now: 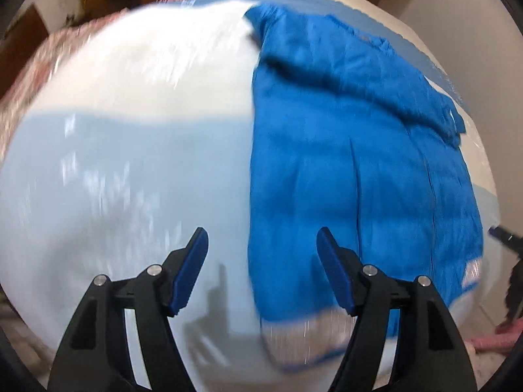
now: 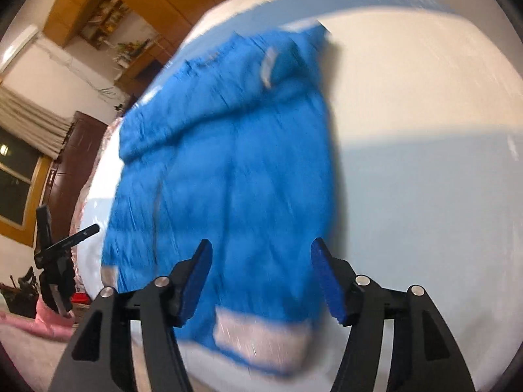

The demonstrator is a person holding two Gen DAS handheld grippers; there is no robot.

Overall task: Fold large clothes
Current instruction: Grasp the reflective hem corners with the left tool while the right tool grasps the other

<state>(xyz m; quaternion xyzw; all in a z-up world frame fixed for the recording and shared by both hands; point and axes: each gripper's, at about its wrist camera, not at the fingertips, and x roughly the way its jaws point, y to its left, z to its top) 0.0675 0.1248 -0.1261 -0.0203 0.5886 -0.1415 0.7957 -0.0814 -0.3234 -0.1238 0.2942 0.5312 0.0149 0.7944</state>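
Observation:
A bright blue jacket (image 1: pixel 353 170) with pale cuffs lies folded lengthwise on a bed with a white and light blue sheet (image 1: pixel 130 163). My left gripper (image 1: pixel 261 271) is open and empty above the jacket's near left edge. In the right wrist view the same jacket (image 2: pixel 228 170) lies spread ahead. My right gripper (image 2: pixel 261 281) is open and empty, hovering over the jacket's near end by a pale cuff (image 2: pixel 261 339). The other gripper (image 2: pixel 55 254) shows at the left edge. Both views are motion-blurred.
A pink patterned blanket (image 1: pixel 49 62) lies along the bed's far left. Pink cloth (image 2: pixel 36 320) sits beside the bed. Wooden cabinets (image 2: pixel 137 16), a dark door (image 2: pixel 75 170) and a curtained window (image 2: pixel 19 150) stand beyond the bed.

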